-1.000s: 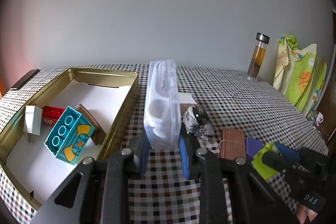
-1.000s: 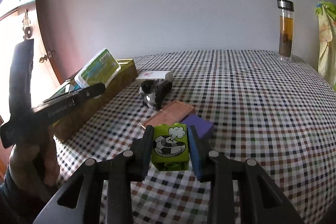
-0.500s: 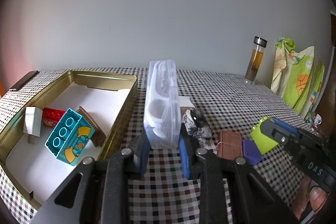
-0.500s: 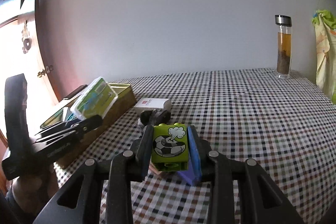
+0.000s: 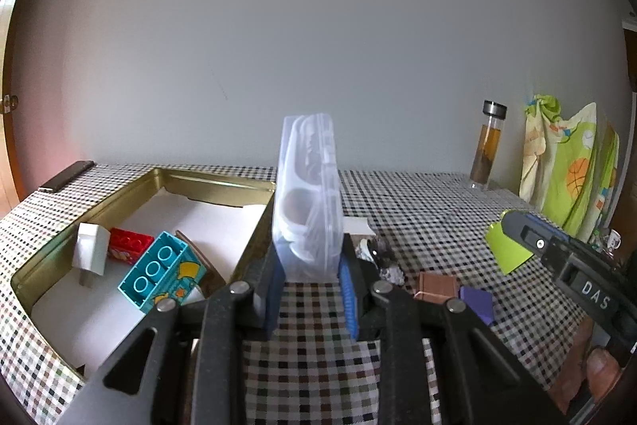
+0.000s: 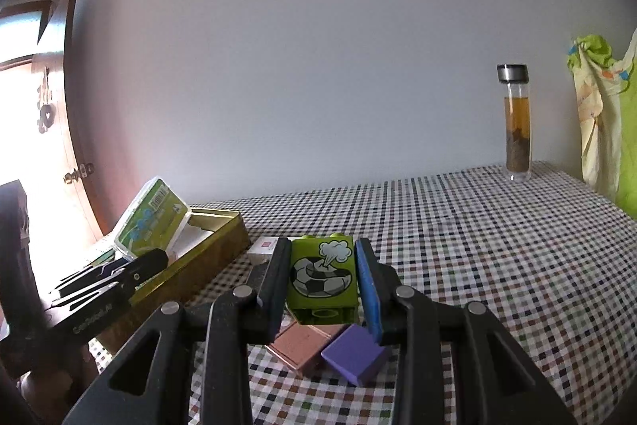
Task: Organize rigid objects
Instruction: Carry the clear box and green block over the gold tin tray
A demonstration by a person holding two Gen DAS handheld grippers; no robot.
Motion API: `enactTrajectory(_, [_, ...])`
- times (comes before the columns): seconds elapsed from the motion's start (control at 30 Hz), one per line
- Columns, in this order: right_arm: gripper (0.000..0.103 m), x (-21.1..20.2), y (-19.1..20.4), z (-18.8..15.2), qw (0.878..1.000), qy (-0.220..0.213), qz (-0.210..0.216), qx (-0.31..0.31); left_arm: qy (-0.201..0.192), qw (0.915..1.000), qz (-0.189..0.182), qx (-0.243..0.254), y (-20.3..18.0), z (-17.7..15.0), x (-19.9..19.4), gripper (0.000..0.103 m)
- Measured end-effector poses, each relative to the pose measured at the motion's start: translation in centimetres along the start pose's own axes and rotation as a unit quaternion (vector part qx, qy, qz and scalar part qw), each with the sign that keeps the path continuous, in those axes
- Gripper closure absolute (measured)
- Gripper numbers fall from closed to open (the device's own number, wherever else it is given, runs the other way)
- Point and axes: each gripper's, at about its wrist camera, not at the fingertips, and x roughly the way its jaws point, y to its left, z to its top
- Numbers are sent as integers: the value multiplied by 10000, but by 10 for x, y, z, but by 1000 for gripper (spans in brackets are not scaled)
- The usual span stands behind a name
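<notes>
Green plastic shows between our right gripper (image 6: 322, 285) fingers: the green block (image 6: 321, 275), printed with a football, is clamped there. A second ago it hung low beside the brown tile (image 6: 304, 343) and purple tile (image 6: 354, 353); now we see it raised above them, clear of the checked tablecloth (image 6: 477, 245). We judge the pick-up is finished and the carry to the gold tin (image 5: 99, 210) can begin. Our left gripper (image 5: 310, 289) has stayed clamped on the clear plastic case (image 5: 308, 198), upright, just beside the tin's right wall. Inside the tin we see a teal block (image 5: 159, 271), a red block (image 5: 129, 243) and a white piece (image 5: 91, 249).
</notes>
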Motion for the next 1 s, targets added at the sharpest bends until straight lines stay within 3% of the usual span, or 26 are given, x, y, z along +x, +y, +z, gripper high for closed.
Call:
enactTrajectory(0.43, [68,3,18,0,9998,-67,132,-154,-337,9990,267,131,5,0,-16,80])
enactTrajectory(1.0, [68,0,35,1,9987,-48,356,-372,-416,9975,574,75,31,-1,-25,80])
